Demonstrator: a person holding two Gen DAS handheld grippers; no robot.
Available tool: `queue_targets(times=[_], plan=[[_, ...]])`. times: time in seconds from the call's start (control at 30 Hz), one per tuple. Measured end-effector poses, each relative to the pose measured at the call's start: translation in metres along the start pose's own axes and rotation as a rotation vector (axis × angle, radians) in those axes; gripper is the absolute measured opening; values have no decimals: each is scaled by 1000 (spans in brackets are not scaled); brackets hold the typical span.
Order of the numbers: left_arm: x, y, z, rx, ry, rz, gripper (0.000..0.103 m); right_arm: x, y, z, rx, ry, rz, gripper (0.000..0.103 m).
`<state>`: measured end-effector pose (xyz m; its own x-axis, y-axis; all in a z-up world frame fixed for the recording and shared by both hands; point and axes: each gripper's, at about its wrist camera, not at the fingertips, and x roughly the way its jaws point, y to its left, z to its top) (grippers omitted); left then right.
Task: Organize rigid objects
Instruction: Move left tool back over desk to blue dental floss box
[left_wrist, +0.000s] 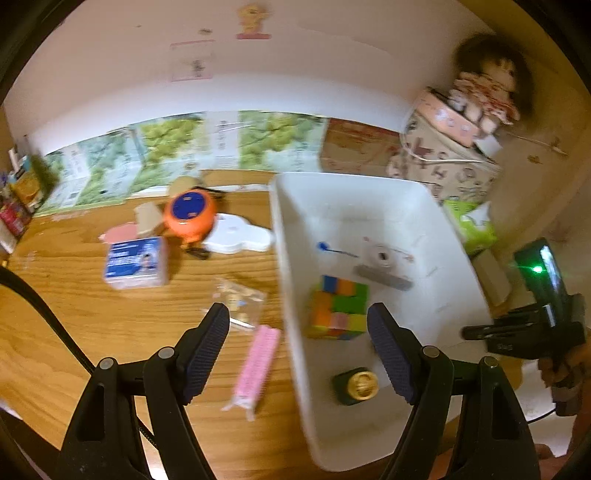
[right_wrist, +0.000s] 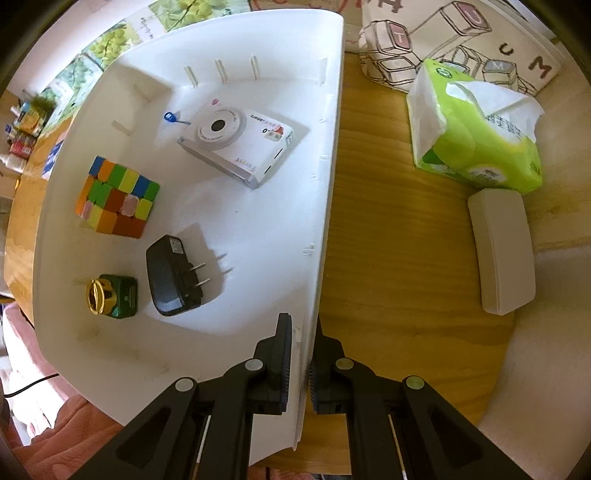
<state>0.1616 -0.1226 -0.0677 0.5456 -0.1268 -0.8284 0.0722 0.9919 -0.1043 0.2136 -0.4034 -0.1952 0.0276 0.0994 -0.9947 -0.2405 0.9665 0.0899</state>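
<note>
Evidently the sorting is partway done: the white bin (right_wrist: 236, 229) on the desk (left_wrist: 74, 314) already holds a colour cube (right_wrist: 116, 195), a toy camera (right_wrist: 240, 147), a black plug adapter (right_wrist: 171, 277) and a small green bottle with a gold cap (right_wrist: 112, 295). The right tongs (right_wrist: 299, 365) are clamped on the bin's near wall, one pad inside and one outside, pointing straight down, so that hand looks committed to steadying the bin. The left tongs (left_wrist: 299, 347) stand wide apart with nothing between them, hanging over the bin's left rim. Things not yet binned lie on the desk to the left of the bin, so the left hand is the nearer one. Closest is the pink comb-like bar (left_wrist: 258, 365), just beside the bin's outer wall and lying between the left pad and the rim. Its long axis runs nearly away from the camera, tilted slightly right at the far end, roughly parallel to the bin wall. By my reckoning the open pads would straddle its narrow width with little wrist roll. Farther off lie a clear packet (left_wrist: 240, 299), a blue-labelled box (left_wrist: 135, 262) and an orange round gadget (left_wrist: 190, 216).
</note>
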Motion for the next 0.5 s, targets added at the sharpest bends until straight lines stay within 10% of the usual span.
queue_targets(times=[0.5], plan=[[-2,100,12,-100,57,97,80,-7,-10,0,118,-2,-32,8]])
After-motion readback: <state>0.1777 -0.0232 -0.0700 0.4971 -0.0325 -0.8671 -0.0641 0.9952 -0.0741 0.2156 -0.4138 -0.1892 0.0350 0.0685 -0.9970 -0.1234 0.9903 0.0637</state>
